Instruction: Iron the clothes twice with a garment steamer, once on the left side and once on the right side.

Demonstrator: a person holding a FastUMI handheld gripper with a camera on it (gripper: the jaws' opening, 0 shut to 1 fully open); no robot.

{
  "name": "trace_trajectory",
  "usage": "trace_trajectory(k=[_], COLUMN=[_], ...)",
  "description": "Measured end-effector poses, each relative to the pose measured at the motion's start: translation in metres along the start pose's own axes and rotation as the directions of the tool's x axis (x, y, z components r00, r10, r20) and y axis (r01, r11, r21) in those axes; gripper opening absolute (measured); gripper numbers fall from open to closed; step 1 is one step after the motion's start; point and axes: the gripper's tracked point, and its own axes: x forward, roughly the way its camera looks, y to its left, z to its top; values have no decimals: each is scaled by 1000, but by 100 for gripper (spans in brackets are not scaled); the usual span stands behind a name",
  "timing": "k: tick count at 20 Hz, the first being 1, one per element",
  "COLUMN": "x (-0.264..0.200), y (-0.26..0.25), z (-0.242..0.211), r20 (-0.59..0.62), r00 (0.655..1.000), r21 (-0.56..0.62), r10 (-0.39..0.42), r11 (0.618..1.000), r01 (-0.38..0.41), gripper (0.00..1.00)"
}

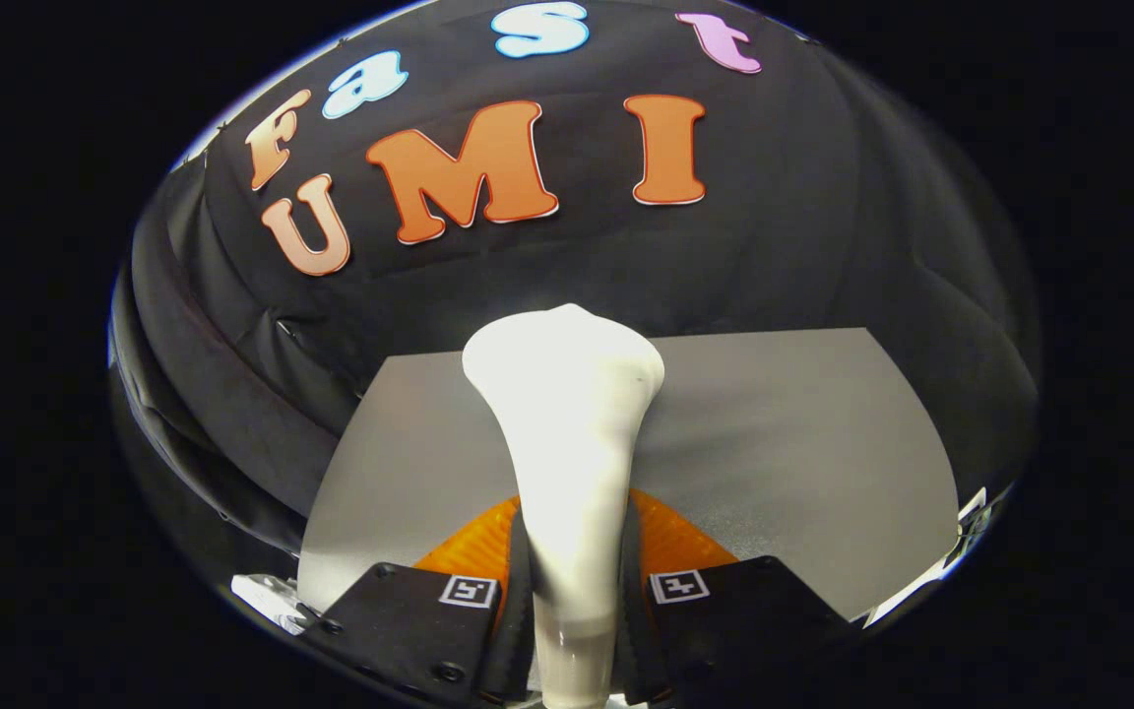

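Note:
A white garment steamer (567,443) stands up between my fingers, its slim handle held low and its wide head flaring out beyond them. My gripper (572,581) is shut on the handle, both fingers pressing its sides. The steamer's head hangs over a flat grey surface (793,443); its steam face is turned away from me. I see no garment in this view.
The grey surface stretches ahead and to the right of the fingers, ending at the black cloth wall (774,266) behind it. Folds of the same cloth hang down along the surface's left side (232,414).

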Motion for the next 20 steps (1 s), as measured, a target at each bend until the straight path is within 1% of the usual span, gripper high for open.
trace_trajectory(k=[3, 7, 13, 16, 20], x=[-12, -32, -71, -88, -117], y=[-5, -7, -8, -8, -8], z=[3, 7, 13, 13, 4], r20=[46, 107, 198, 231, 264], r00=[999, 994, 979, 969, 951], r21=[22, 55, 84, 103, 154], r10=[-18, -23, -53, -87, -160], r11=[1000, 998, 996, 993, 980], r01=[17, 17, 37, 64, 122], gripper=[42, 42, 42, 42, 42])
